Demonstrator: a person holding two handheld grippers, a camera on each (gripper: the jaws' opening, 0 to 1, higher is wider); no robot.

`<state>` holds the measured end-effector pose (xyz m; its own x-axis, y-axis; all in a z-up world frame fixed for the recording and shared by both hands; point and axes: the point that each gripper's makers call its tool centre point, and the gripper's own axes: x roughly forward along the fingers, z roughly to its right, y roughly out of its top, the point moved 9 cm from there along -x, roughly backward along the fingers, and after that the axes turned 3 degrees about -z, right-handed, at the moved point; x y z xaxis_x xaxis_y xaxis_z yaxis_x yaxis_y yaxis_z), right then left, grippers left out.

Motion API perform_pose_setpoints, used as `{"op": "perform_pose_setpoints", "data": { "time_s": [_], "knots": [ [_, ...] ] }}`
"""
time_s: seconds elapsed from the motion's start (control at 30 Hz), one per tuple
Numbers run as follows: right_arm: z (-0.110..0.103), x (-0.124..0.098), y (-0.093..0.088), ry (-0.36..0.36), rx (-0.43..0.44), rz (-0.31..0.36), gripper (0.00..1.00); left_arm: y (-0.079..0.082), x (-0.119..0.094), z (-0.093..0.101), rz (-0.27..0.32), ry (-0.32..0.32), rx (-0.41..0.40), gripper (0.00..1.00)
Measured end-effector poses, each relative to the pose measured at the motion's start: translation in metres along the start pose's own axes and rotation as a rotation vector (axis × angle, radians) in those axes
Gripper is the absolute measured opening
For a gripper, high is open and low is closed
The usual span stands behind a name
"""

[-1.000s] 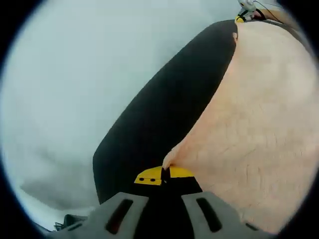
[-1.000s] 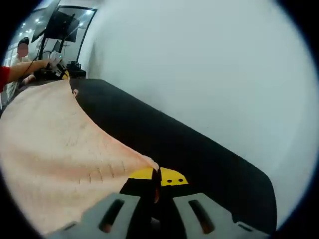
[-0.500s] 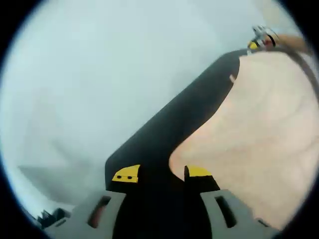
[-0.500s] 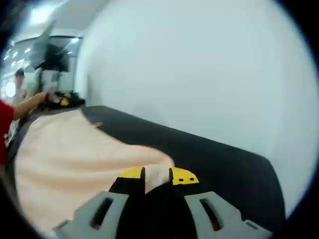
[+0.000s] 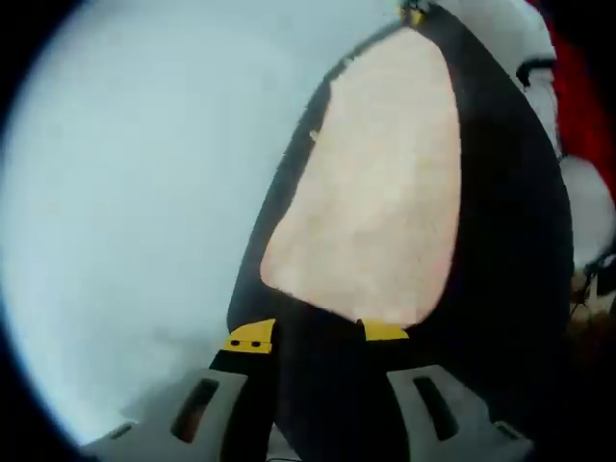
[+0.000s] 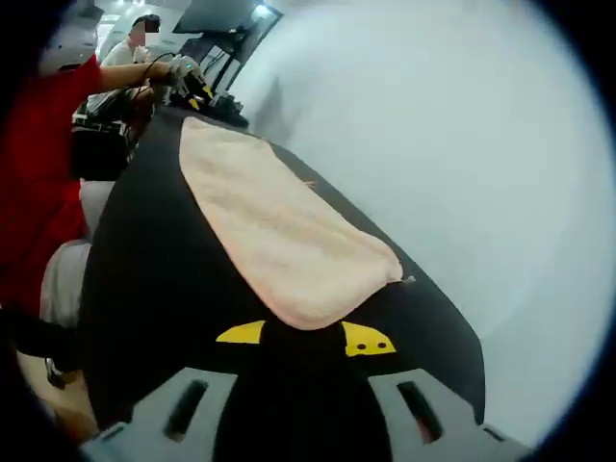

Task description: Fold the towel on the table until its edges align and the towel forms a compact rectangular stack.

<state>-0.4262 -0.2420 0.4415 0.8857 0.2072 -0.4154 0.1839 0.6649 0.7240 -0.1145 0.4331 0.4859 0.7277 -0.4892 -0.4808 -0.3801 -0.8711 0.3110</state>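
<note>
A pale peach towel (image 5: 380,192) lies flat as a long folded strip on the black table (image 5: 500,289); in the right gripper view the same towel (image 6: 274,231) stretches away across the table (image 6: 154,279). My left gripper (image 5: 318,334) is open, its yellow-tipped jaws just short of the towel's near edge, holding nothing. My right gripper (image 6: 303,336) is open as well, its jaws set either side of the towel's near rounded end without touching it. The other gripper (image 6: 191,79) shows at the towel's far end in the right gripper view.
A white wall (image 5: 135,192) runs along one side of the table. A person in a red top (image 6: 38,154) stands at the table's other side. Screens and equipment (image 6: 217,19) sit beyond the far end.
Both grippers went from shut on towel corners to open and pulled back. The towel now lies flat on the table, and both views have swung to look along it.
</note>
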Motion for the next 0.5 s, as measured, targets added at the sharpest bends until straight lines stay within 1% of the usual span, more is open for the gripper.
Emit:
{"op": "perform_pose_setpoints", "data": {
  "time_s": [0.03,0.07,0.1,0.13,0.17,0.2,0.23,0.27,0.3,0.33,0.37,0.4,0.47,0.5],
  "knots": [
    [-0.002,0.002,-0.002,-0.001,0.001,-0.007,0.25,-0.004,-0.003,0.007,-0.013,-0.012,-0.002,0.26],
    [-0.002,0.004,-0.003,-0.035,-0.046,-0.027,0.23,-0.005,-0.006,0.017,-0.008,-0.05,-0.008,0.25],
    [-0.002,0.003,0.0,-0.046,-0.116,-0.015,0.23,-0.005,-0.008,0.024,0.013,-0.063,-0.023,0.25],
    [0.0,0.001,0.0,-0.072,-0.173,-0.038,0.23,-0.005,-0.011,0.03,0.02,-0.054,-0.014,0.25],
    [0.003,0.0,-0.002,-0.11,-0.224,-0.077,0.23,-0.001,-0.012,0.033,0.062,-0.027,0.013,0.25],
    [0.005,-0.001,-0.002,-0.104,-0.236,-0.083,0.23,0.003,-0.012,0.038,0.084,-0.008,0.026,0.25],
    [0.0,0.0,0.002,-0.078,-0.182,-0.052,0.23,0.006,-0.011,0.042,0.083,0.005,0.065,0.25],
    [0.0,0.0,0.002,-0.072,-0.143,-0.038,0.24,0.008,-0.009,0.045,0.066,0.002,0.101,0.26],
    [0.003,-0.001,0.002,-0.078,-0.126,-0.023,0.25,0.009,-0.006,0.046,0.037,0.014,0.156,0.26],
    [0.004,-0.002,0.002,-0.079,-0.14,-0.022,0.25,0.009,-0.002,0.049,0.01,-0.004,0.21,0.27],
    [0.005,-0.002,0.002,-0.08,-0.137,-0.02,0.26,0.008,0.002,0.051,-0.017,-0.012,0.231,0.25],
    [0.006,-0.003,0.002,-0.083,-0.129,-0.016,0.26,0.011,0.005,0.049,-0.017,0.024,0.289,0.26],
    [0.007,-0.004,0.004,-0.089,-0.101,-0.001,0.26,0.011,0.01,0.049,-0.025,0.024,0.33,0.25],
    [0.007,-0.004,0.004,-0.092,-0.097,-0.001,0.26,0.012,0.012,0.047,-0.025,0.048,0.368,0.25]
  ]
}}
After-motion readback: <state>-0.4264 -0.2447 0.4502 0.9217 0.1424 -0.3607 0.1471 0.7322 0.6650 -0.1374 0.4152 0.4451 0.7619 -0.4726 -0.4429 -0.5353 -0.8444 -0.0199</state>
